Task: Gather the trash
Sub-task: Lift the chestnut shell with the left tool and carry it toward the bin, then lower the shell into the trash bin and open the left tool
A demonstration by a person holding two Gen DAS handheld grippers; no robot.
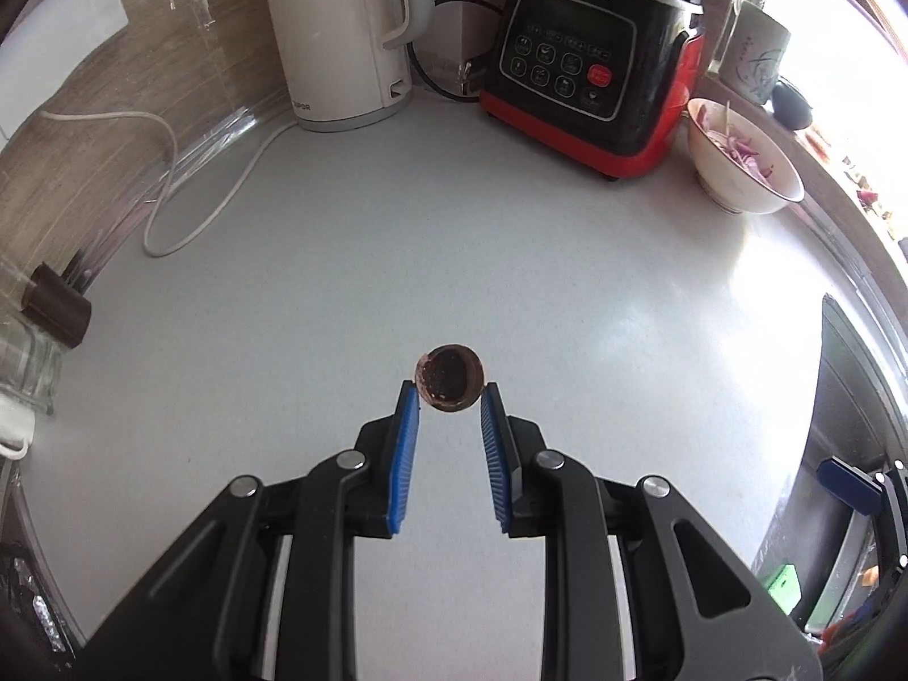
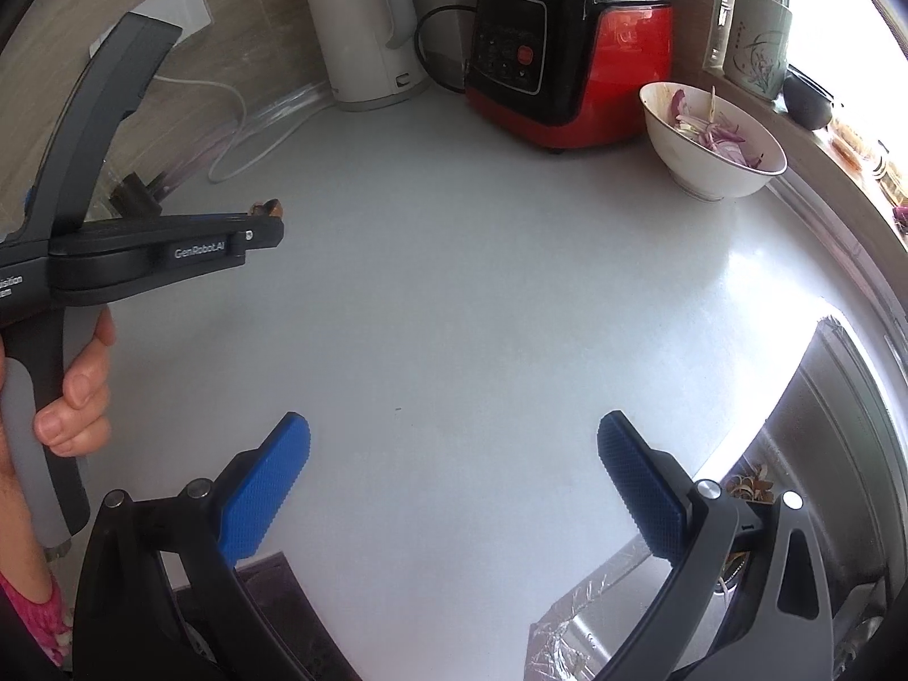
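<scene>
Brown shell pinched at the jaw tips, lifted off the tabletop!

The small round brown shell, hollow side facing the camera, sits clamped between the blue pads of the left gripper, jaws narrowed onto it, hanging above the white tabletop. Beyond the shell stand the red-and-black blender and, left of that, the white kettle. The right gripper hangs with jaws spread wide and nothing between them.

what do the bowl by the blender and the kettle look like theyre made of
Bowl: probably glazed ceramic, with a glossy white wall and a raised foot ring. Kettle: looks like matte off-white plastic, showing soft, dull highlights and a moulded handle; it may have a metal interior that cannot be seen.
</scene>
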